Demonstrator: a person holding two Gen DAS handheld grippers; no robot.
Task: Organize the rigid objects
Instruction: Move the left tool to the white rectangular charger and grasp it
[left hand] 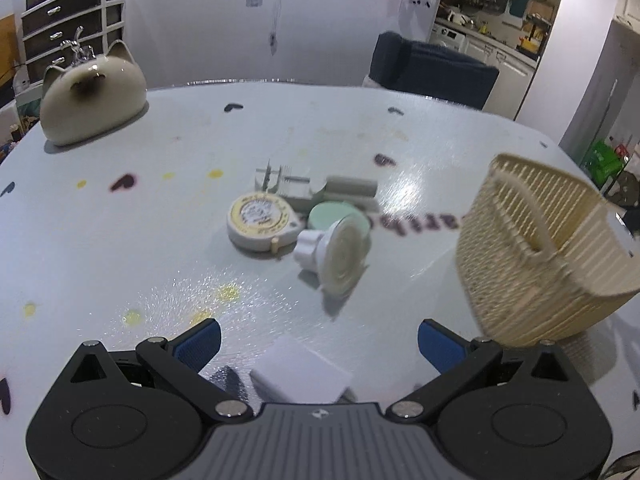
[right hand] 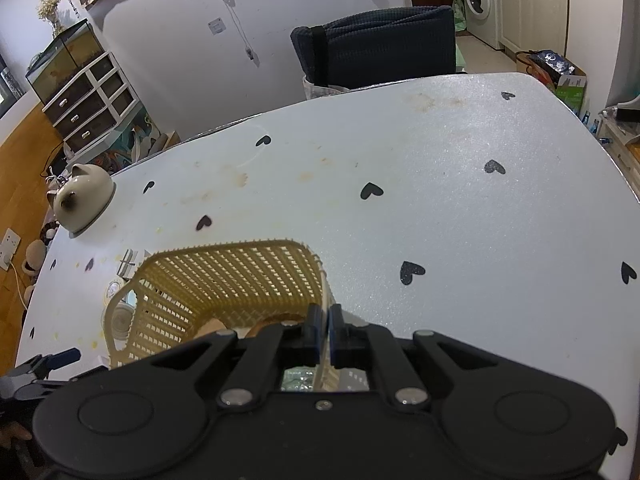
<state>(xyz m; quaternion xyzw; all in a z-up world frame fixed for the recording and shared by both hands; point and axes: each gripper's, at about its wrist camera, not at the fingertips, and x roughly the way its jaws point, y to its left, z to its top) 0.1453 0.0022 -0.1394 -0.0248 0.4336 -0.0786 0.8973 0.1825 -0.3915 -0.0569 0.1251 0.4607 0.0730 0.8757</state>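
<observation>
Heart-print table (right hand: pixel 460 208); right tool (right hand: pixel 329 330) pinching basket (right hand: pixel 224 280) rim, left tool (left hand: pixel 319 340) wide, empty.

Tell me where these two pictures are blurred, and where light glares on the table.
Left wrist view: motion blur smears the basket and the white round piece; glare sparkles on the table near the open left tongs. Right wrist view: sharp, soft sheen at the right, strong fisheye bending of the edges.

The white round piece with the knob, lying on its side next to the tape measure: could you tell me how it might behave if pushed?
The white round piece rests on its disc edge, so it would probably roll or topple flat. It looks like hard plastic, likely light. A nudge could knock it into the tape measure beside it.
</observation>
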